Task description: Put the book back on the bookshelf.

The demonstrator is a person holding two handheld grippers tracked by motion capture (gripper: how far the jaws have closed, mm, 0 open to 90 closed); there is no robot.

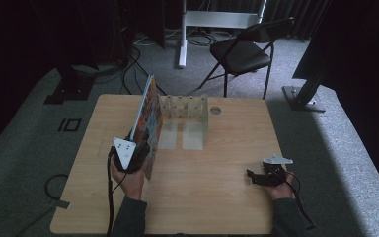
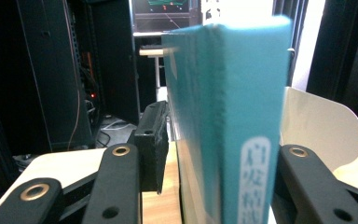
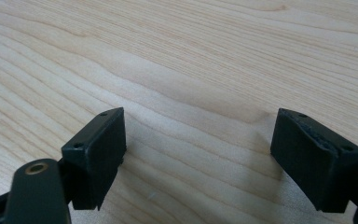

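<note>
**Book on edge, grip loose**

The left gripper (image 1: 137, 154) straddles an upright book (image 1: 147, 123) beside the rack (image 1: 185, 106) — one pad (image 2: 153, 144) stands clear of the cover. Unsupported, it may topple. The right gripper (image 1: 260, 177) rests spread on the table (image 1: 217, 163).

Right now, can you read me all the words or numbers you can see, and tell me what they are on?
White label on the spine of the thin teal book: a column of printed characters, too blurred to read.
Colourful front cover of that book: bright pictures, any words too small to read.
Small round disc on the light wooden table: too small to read.
Nothing else carries readable text.
</note>
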